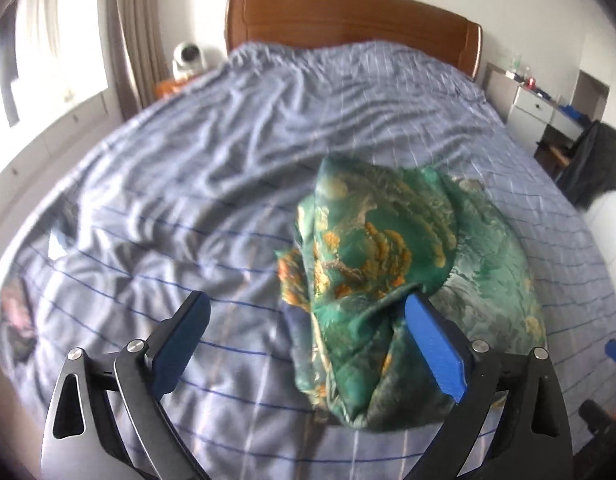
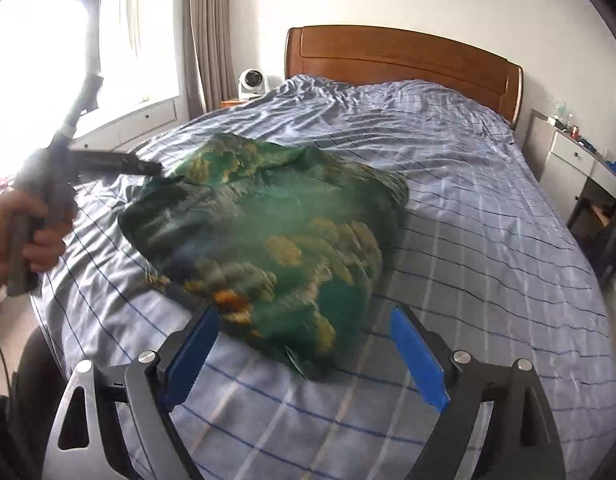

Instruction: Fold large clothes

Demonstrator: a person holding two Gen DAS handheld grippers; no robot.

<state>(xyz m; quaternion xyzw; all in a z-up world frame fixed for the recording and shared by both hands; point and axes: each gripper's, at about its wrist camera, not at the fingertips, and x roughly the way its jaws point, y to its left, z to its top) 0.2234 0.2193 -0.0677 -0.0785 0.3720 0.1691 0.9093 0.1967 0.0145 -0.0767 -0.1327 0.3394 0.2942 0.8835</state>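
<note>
Left wrist view: the left tool (image 1: 306, 312) has its two blue-padded fingers (image 1: 433, 346) spread wide apart, gripping nothing. The right-hand finger lies against the near folds of the green floral garment (image 1: 381, 248); whether it presses the cloth or only overlaps it cannot be told. The left-hand finger is over bare bedding, apart from the garment.

Right wrist view: the right tool (image 2: 304, 342) also has its fingers wide apart, with the near edge of the garment (image 2: 268, 232) between and just beyond the fingertips (the cloth here is motion-blurred, so contact cannot be confirmed). The left tool (image 2: 146, 166) appears at the far left side of the garment, held by the person's left hand (image 2: 34, 232) on its grey handle; its tip meets the raised far-left part of the cloth.

The garment lies as a bunched, rounded heap on the bed (image 2: 487, 240), toward the foot end and roughly central across its width. The bed is covered by a blue checked sheet, wrinkled throughout. Beyond it stand a wooden headboard (image 2: 403, 60), a small white fan (image 2: 252, 82) on the window side, and a white bedside cabinet (image 2: 579, 168) on the opposite side.
</note>
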